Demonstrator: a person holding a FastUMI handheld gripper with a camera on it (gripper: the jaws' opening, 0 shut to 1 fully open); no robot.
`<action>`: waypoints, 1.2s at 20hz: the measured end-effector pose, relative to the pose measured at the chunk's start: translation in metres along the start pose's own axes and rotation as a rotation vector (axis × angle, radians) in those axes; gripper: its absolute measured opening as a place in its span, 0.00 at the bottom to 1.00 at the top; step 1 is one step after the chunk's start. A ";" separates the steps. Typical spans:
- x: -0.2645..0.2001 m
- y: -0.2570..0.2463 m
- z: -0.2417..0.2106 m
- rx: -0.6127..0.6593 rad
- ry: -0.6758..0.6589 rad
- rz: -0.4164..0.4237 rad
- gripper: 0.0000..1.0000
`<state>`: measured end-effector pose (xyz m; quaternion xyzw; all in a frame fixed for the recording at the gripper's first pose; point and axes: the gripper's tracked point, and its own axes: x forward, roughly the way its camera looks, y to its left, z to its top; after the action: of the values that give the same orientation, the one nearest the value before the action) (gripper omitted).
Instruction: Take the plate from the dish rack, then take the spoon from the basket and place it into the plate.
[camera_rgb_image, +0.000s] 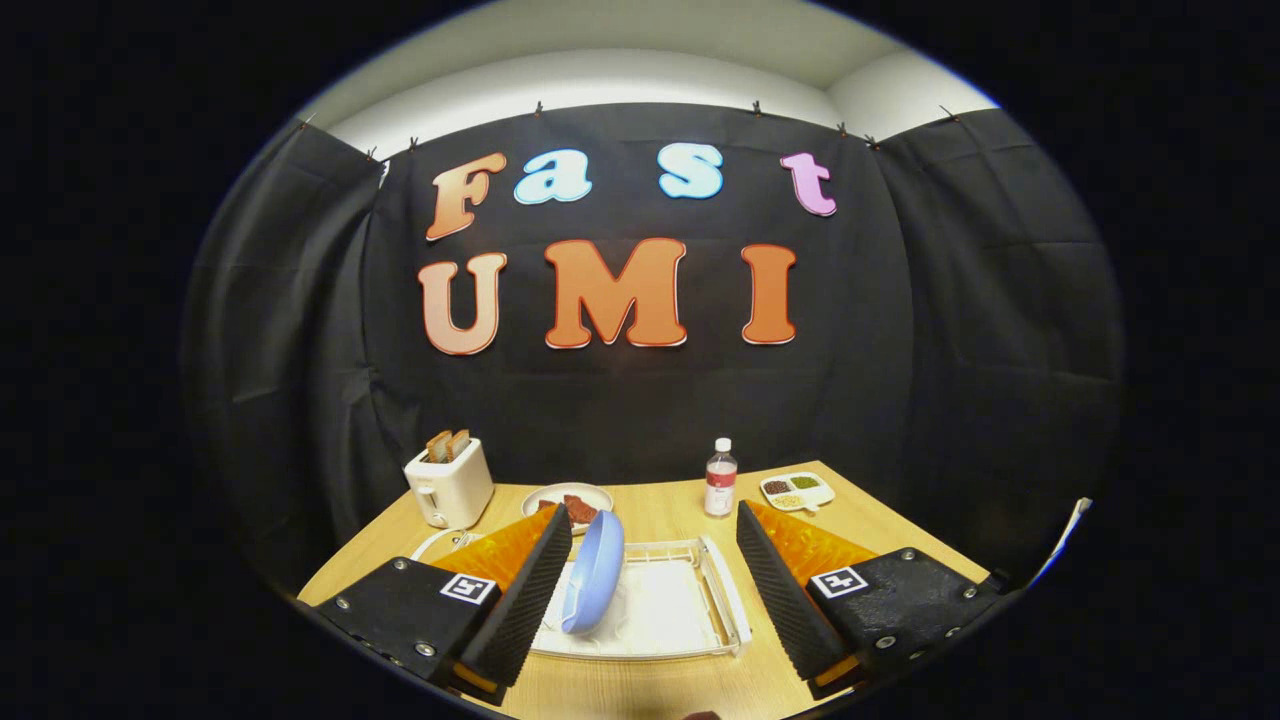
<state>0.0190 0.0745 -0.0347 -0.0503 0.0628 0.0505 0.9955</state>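
A blue plate (594, 585) stands on edge in a white dish rack (725, 600) on the wooden table. My gripper (655, 585) is open and hovers over the rack. The plate sits between the fingers, close against the left finger (535, 590), while the right finger (775, 590) stands well apart from it. I cannot make out a spoon or a basket.
A white toaster (450, 482) with bread slices stands at the back left. Behind the rack lies a white plate with brown food (568, 502). A small bottle (720, 478) and a divided dish of bits (797, 490) are at the back right.
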 end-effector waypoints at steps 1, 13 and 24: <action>0.006 0.005 -0.006 -0.012 0.024 -0.004 0.99; 0.086 0.048 -0.083 -0.107 0.303 -0.065 0.96; 0.114 0.019 -0.093 -0.266 0.359 -0.267 0.07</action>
<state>0.1186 0.0939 -0.1429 -0.1968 0.2243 -0.0831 0.9508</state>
